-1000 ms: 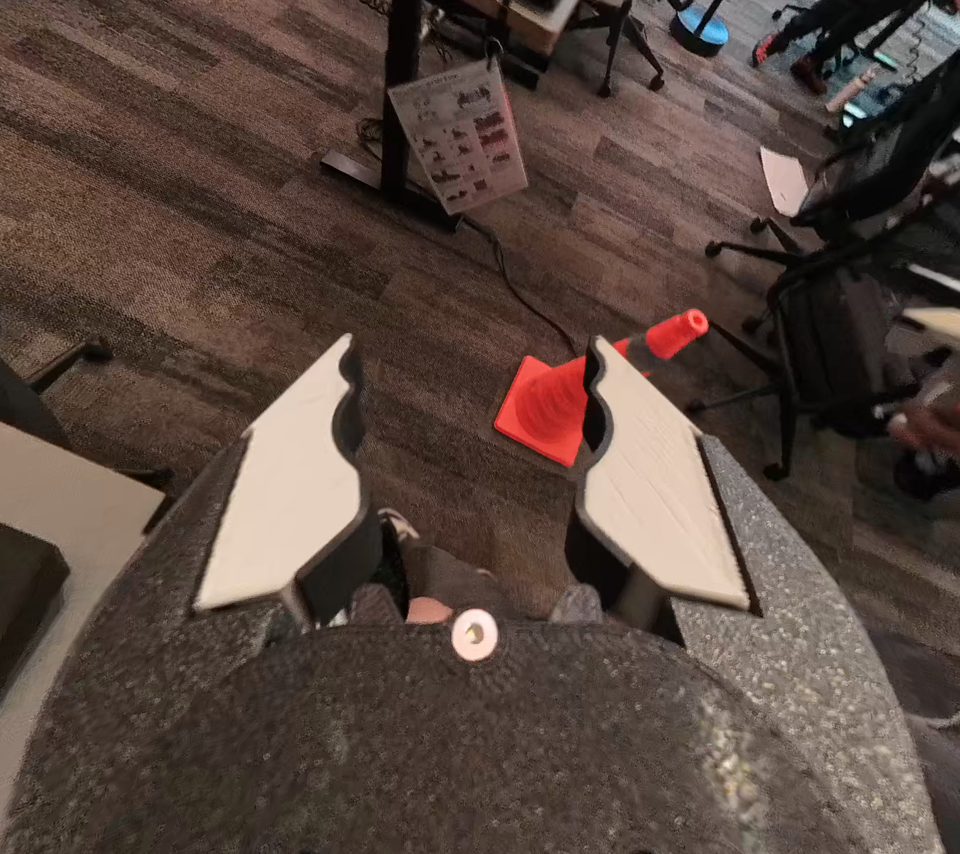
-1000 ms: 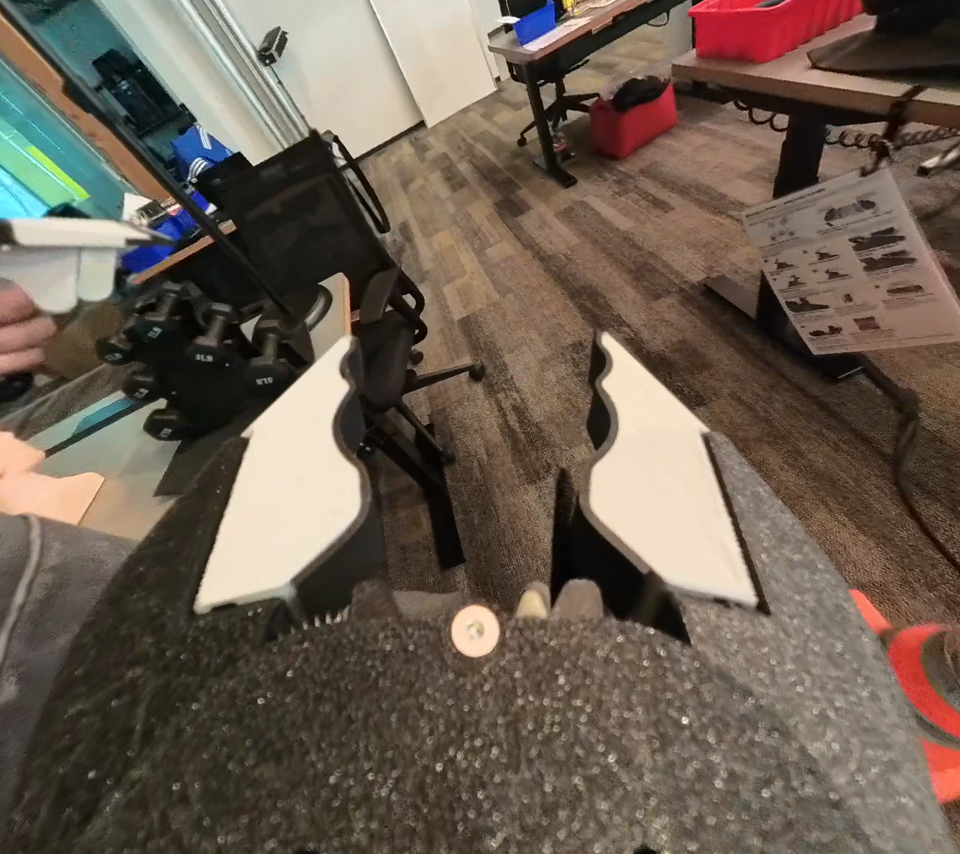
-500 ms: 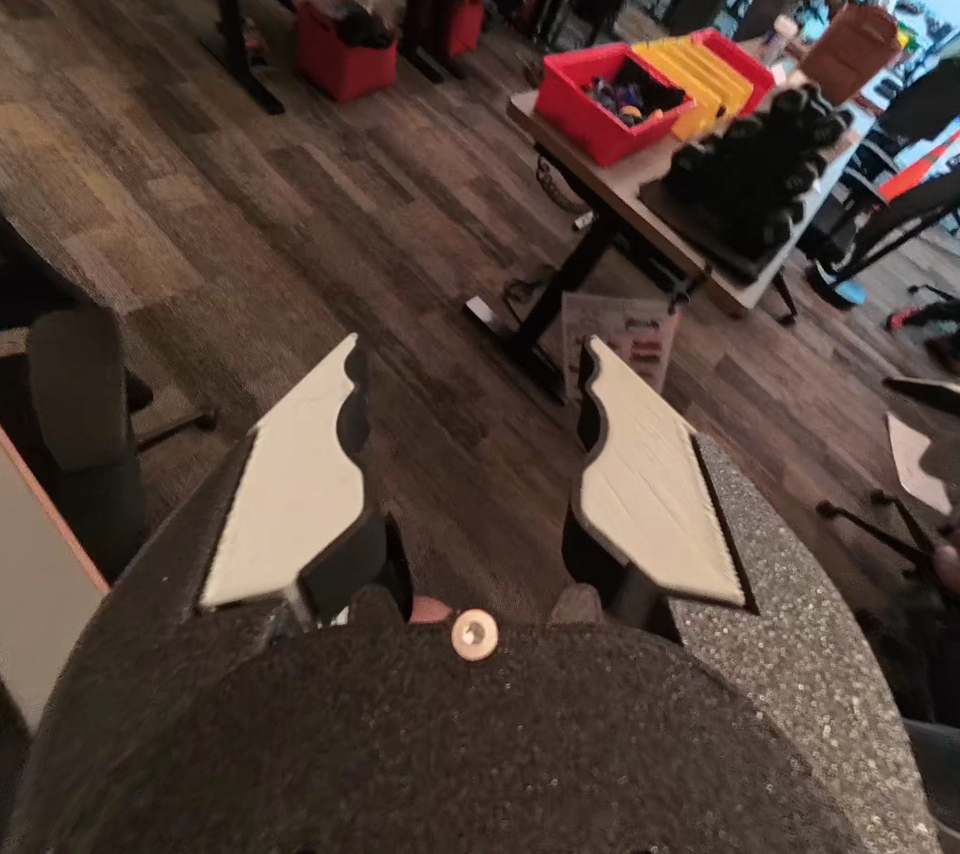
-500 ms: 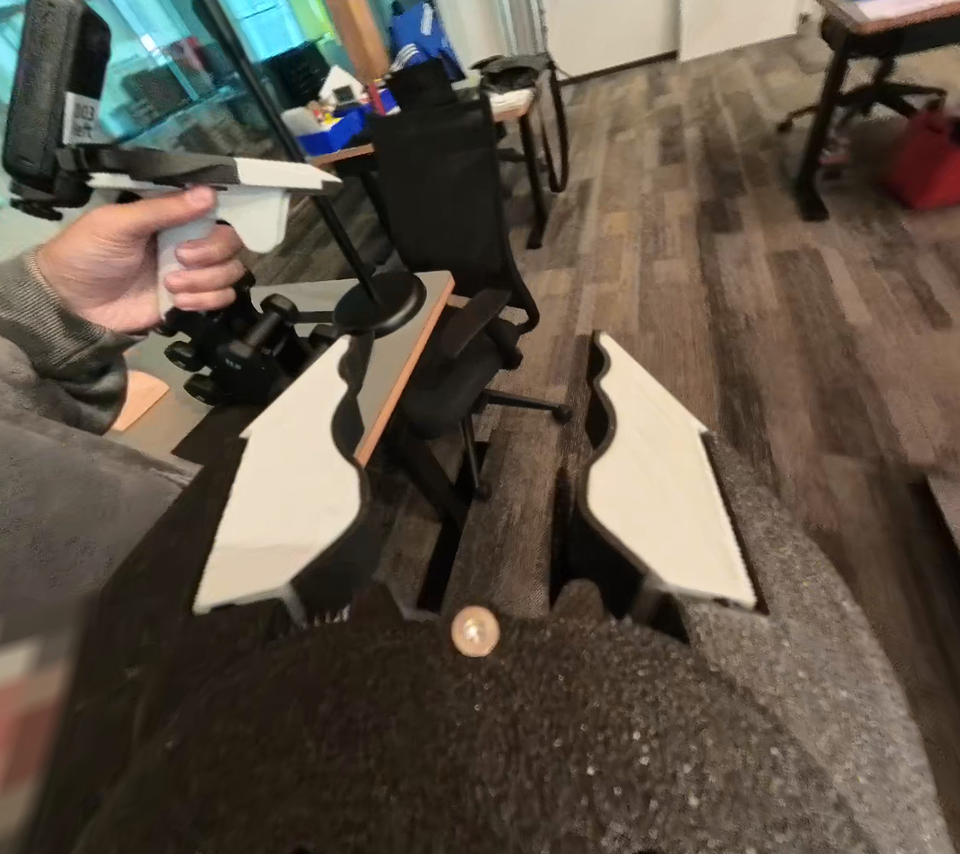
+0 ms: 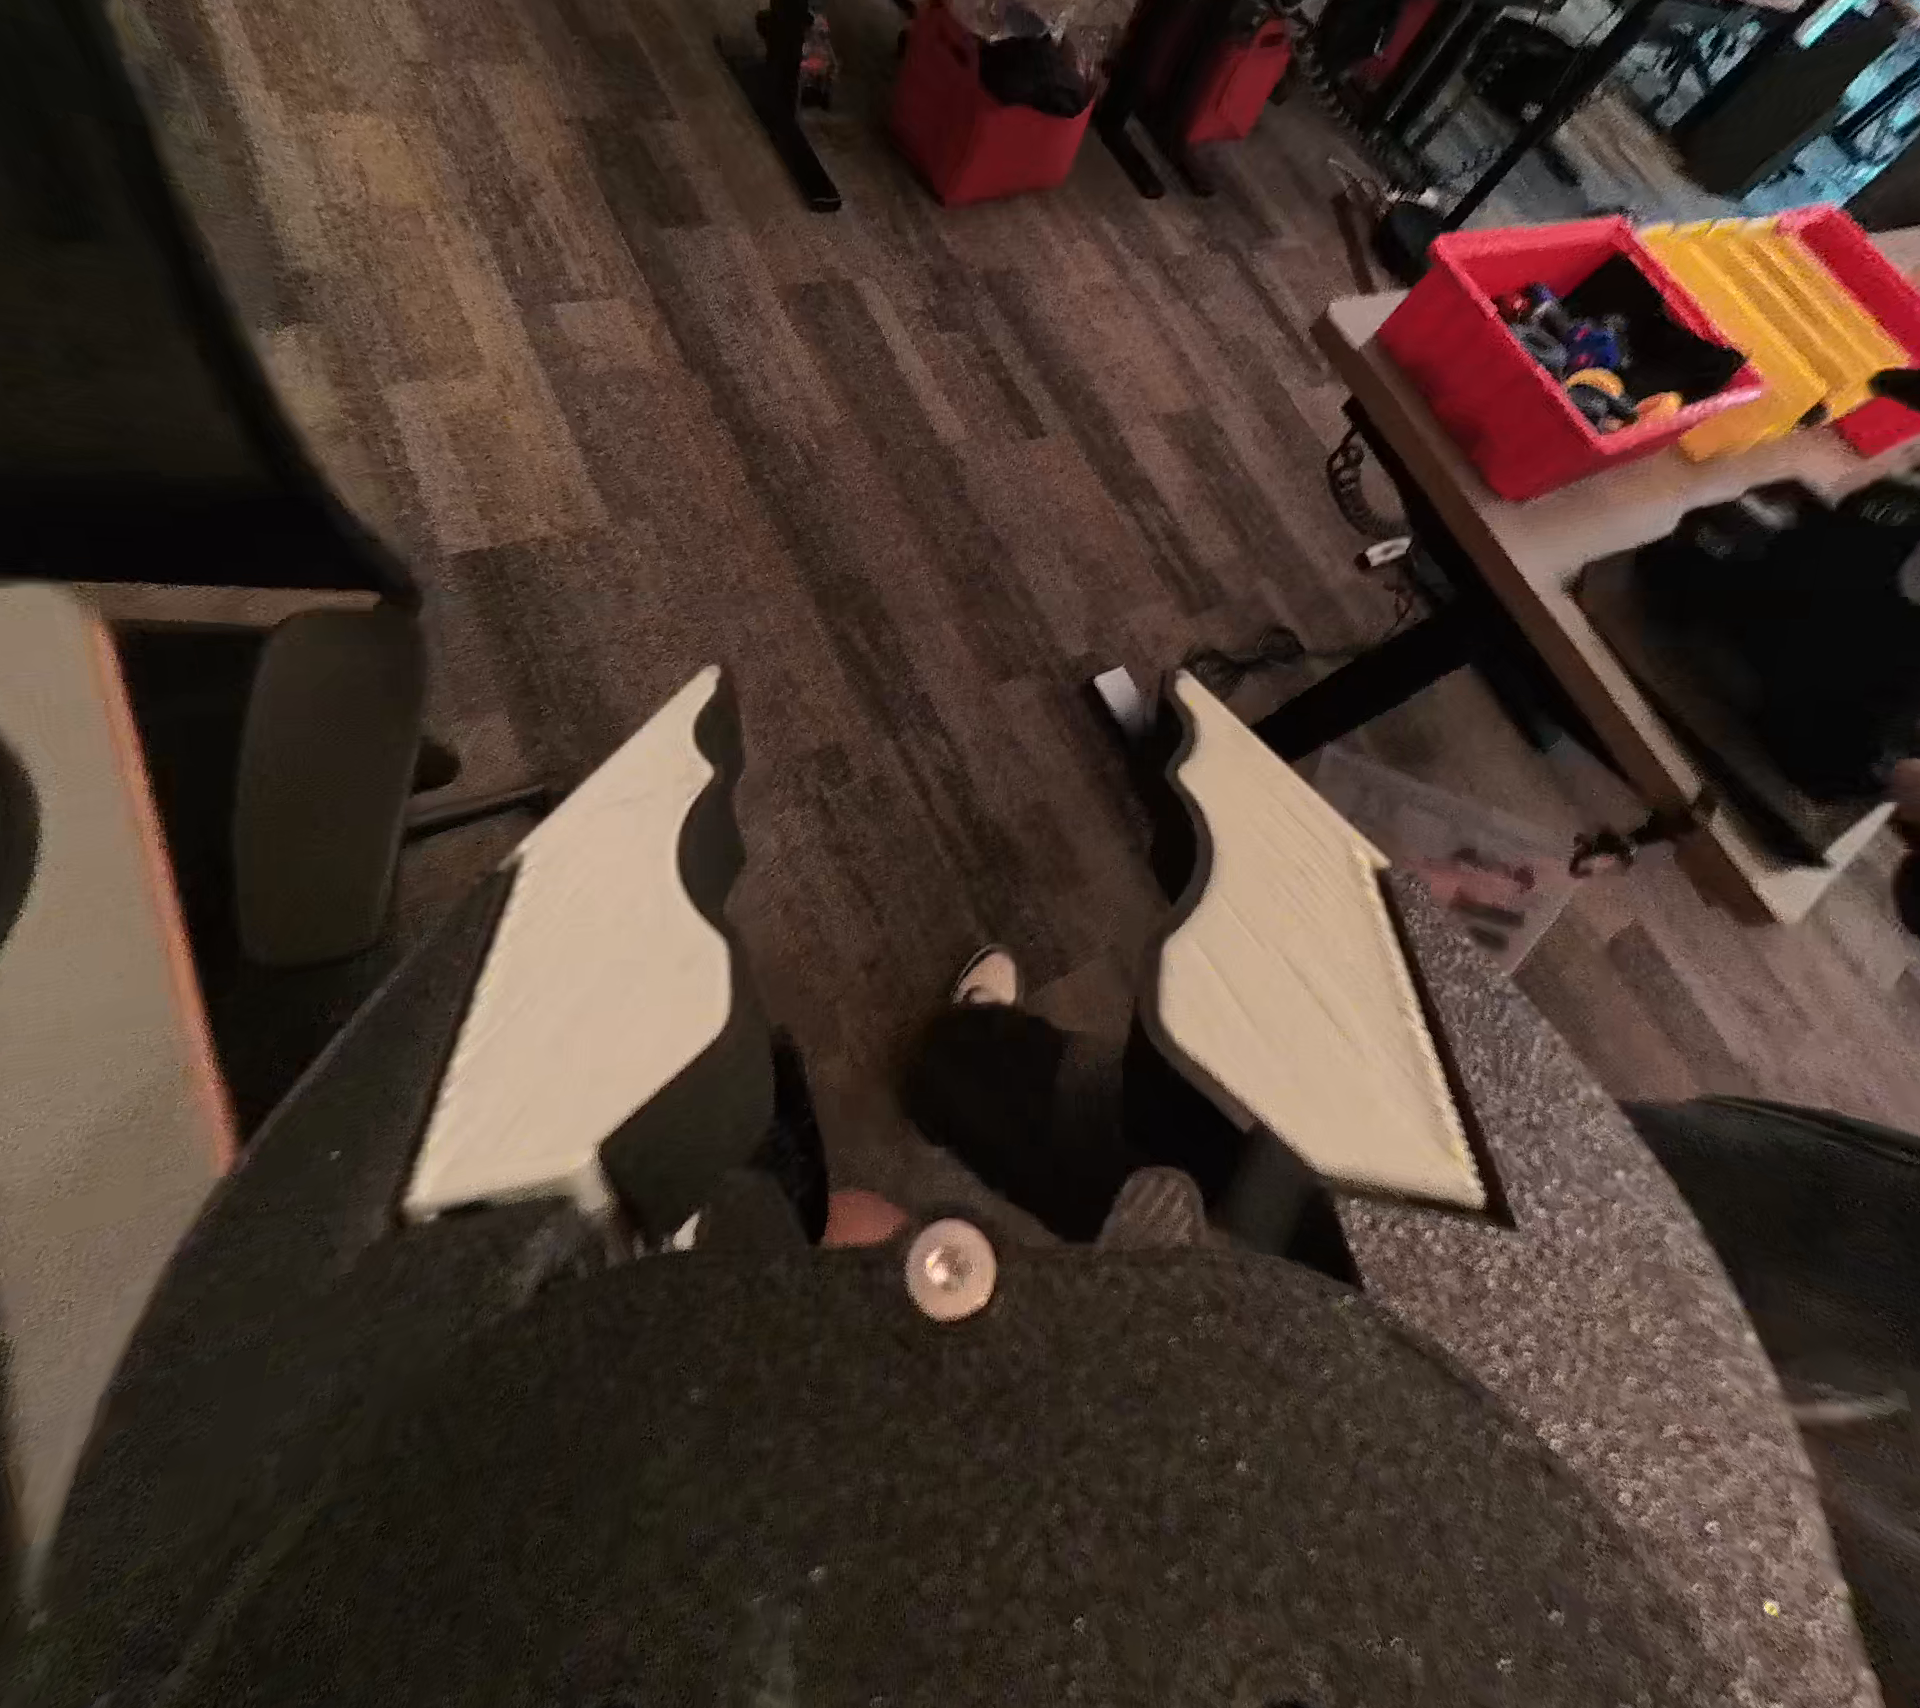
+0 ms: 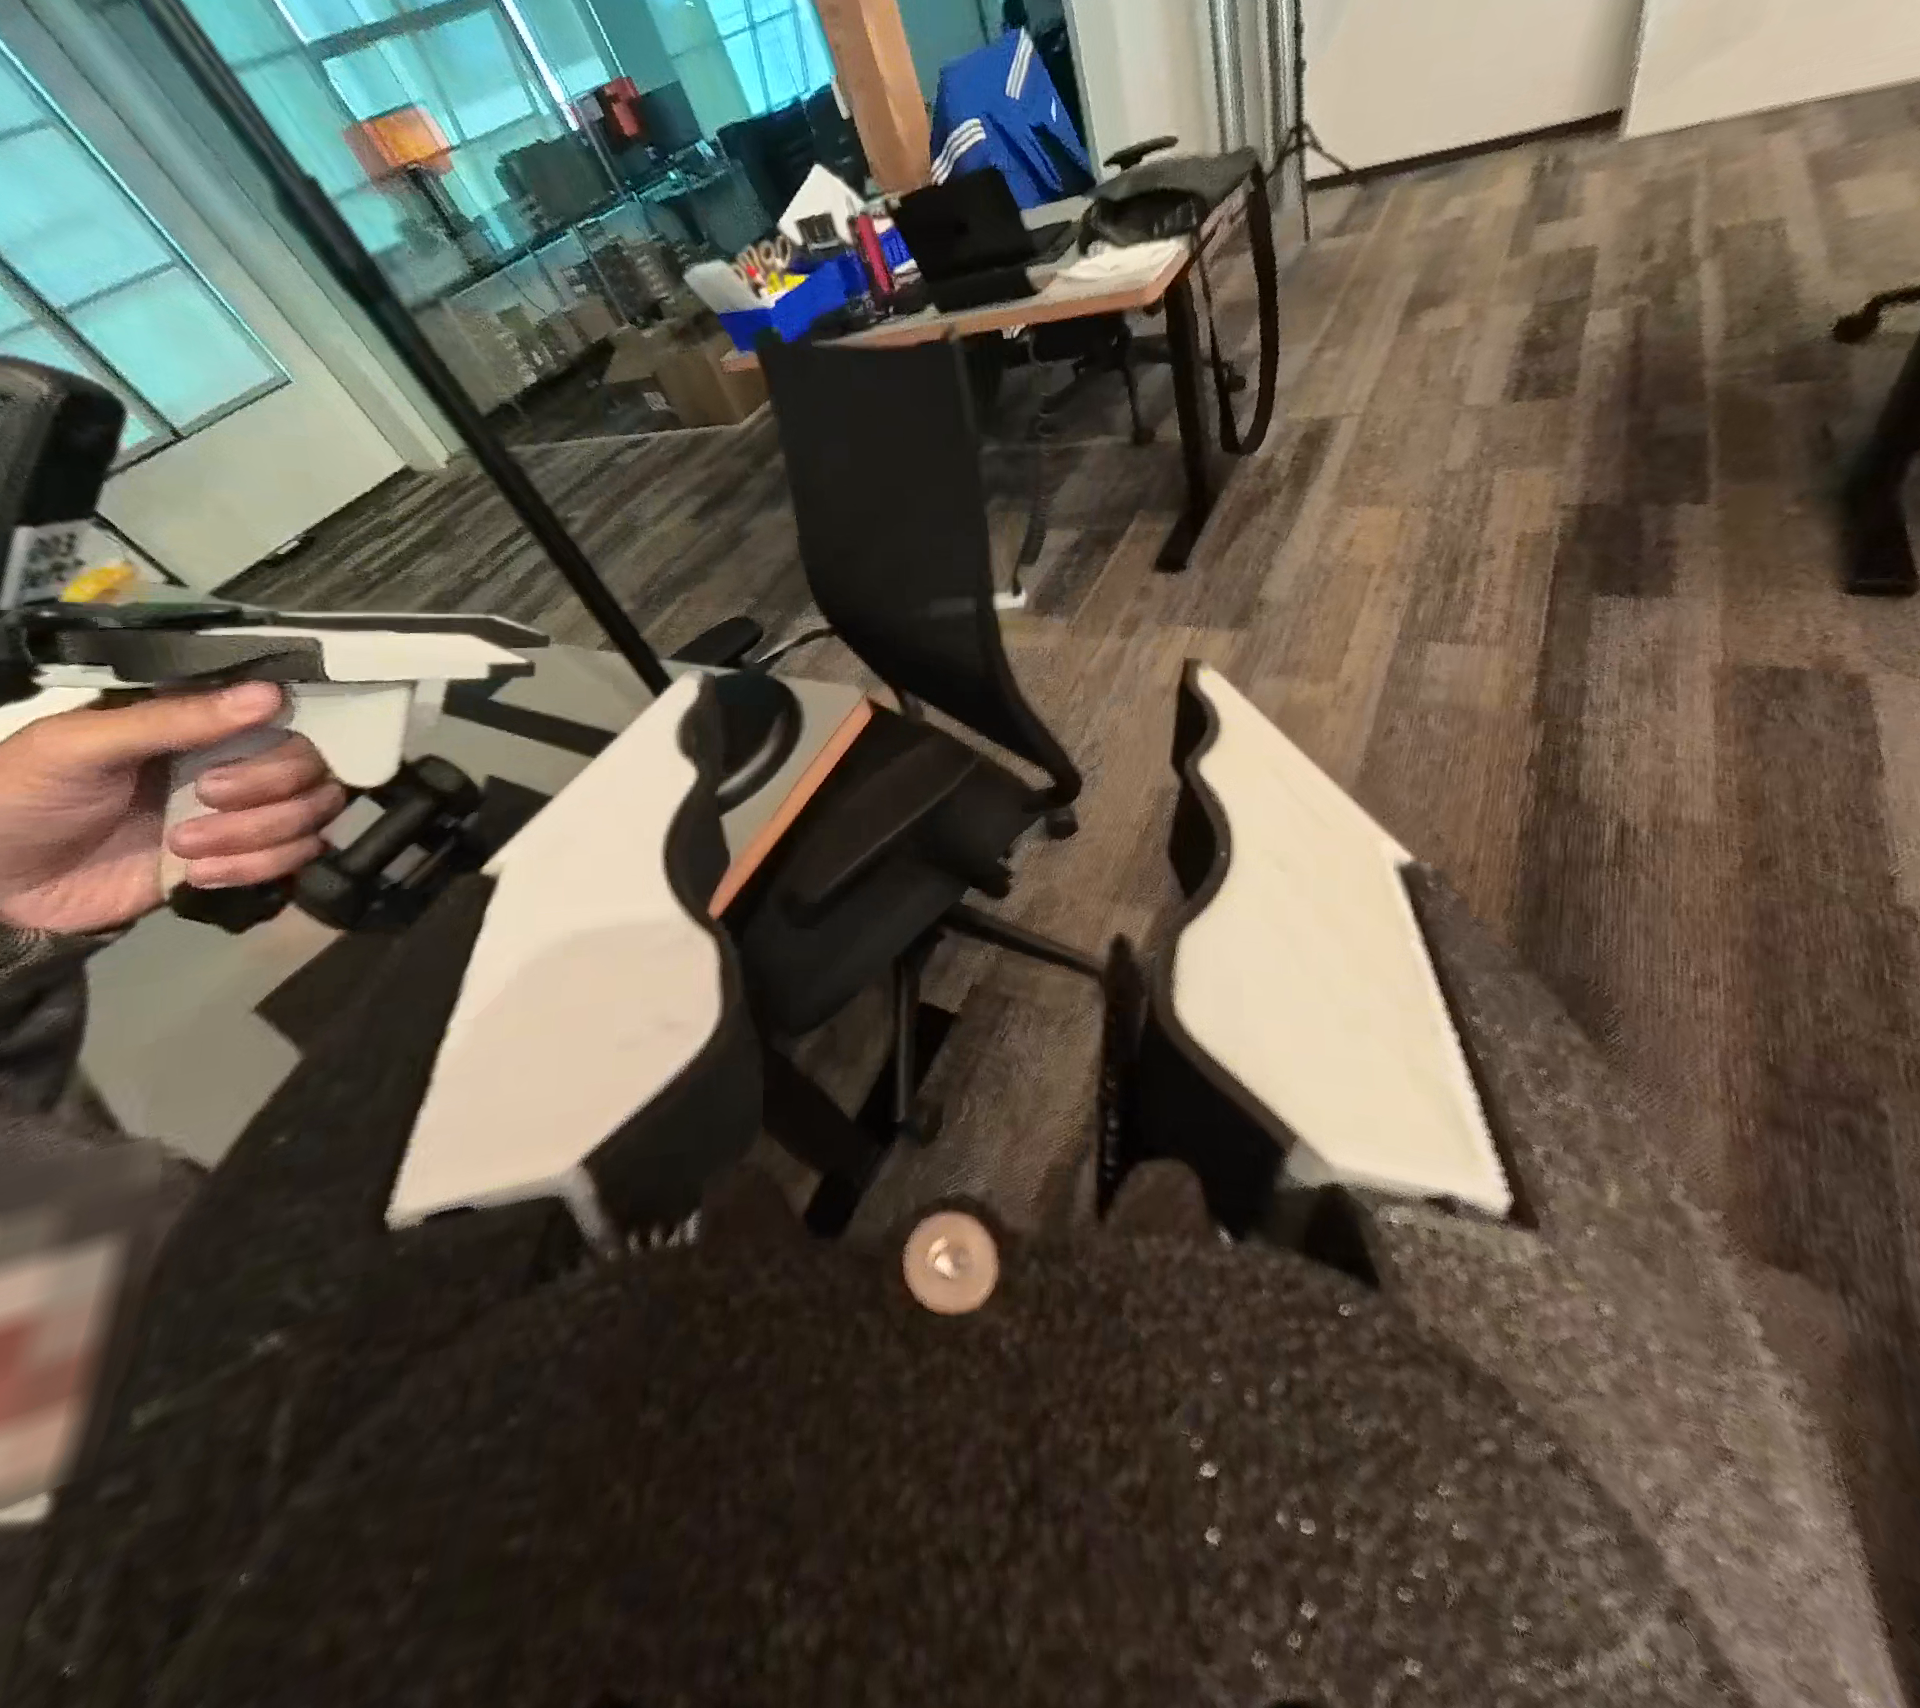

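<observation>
My left gripper [image 5: 951,692] is open and empty, held in the air over the carpeted floor [image 5: 727,411], with the person's shoe [image 5: 987,976] showing below between its fingers. My right gripper [image 6: 951,692] is open and empty, held above a black office chair [image 6: 894,578] and the corner of a table [image 6: 821,744]. The left gripper also shows in the right wrist view [image 6: 499,661], held in a hand [image 6: 135,806] at the left above black dumbbells [image 6: 384,837] on that table. Nothing is held by either gripper.
A table at the right carries a red bin [image 5: 1558,370] with small items and yellow bins [image 5: 1787,328]. Red floor bins [image 5: 987,110] stand under far desks. A desk [image 6: 1039,297] with a laptop and blue bin stands by a glass wall [image 6: 260,204].
Both grippers have swung round and lifted: the left view turned from the orange cone toward the table with bins and far desks, the right view toward the glass wall. Both stay open.
</observation>
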`<action>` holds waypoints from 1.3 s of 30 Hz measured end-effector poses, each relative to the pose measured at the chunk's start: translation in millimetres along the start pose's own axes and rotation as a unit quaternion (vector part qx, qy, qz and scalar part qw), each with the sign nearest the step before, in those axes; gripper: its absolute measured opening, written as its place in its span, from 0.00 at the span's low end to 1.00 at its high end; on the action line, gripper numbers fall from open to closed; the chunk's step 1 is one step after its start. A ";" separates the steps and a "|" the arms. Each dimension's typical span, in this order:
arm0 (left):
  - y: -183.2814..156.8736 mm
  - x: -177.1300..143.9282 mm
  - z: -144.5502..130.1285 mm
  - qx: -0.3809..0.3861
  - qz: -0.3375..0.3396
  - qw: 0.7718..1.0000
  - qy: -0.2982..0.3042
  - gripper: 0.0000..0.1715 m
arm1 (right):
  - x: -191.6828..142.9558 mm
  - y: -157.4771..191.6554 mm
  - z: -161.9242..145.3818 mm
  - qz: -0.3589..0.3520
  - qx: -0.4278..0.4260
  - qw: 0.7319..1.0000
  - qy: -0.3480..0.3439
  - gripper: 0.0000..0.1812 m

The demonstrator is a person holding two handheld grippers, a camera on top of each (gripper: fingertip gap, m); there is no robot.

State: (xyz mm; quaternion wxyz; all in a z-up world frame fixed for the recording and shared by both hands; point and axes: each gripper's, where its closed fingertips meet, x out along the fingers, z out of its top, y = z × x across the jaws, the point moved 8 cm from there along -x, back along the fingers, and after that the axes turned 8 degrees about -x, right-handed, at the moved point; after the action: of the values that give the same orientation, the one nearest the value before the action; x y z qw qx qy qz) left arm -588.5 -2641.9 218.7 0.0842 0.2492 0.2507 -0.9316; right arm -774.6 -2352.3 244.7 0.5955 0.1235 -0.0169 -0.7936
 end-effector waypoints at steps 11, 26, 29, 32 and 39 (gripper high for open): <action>-233.0 250.8 96.9 0.152 -0.216 0.960 0.089 0.45 | -118.7 -178.6 34.1 -0.220 -0.034 0.975 -0.009 0.47; -550.5 350.5 -11.7 0.347 -0.555 0.698 0.291 0.46 | -392.8 4.7 -82.3 -0.747 0.194 0.630 -0.088 0.47; -566.1 333.0 -41.1 0.381 -0.588 0.636 0.323 0.46 | -381.1 43.4 -80.9 -0.802 0.199 0.549 -0.121 0.47; -566.3 320.4 -67.2 0.414 -0.607 0.585 0.342 0.47 | -358.9 59.9 -83.7 -0.820 0.209 0.510 -0.154 0.47; -580.6 287.9 -125.1 0.429 -0.638 0.492 0.409 0.46 | -323.3 87.8 -82.3 -0.839 0.223 0.479 -0.127 0.50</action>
State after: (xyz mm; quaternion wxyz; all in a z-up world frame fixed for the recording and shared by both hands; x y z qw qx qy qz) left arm -947.4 -2088.0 225.9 -0.7622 0.3795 -0.0832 -0.5177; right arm -590.1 -2060.9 237.2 -0.4107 0.1055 -0.1569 -0.8920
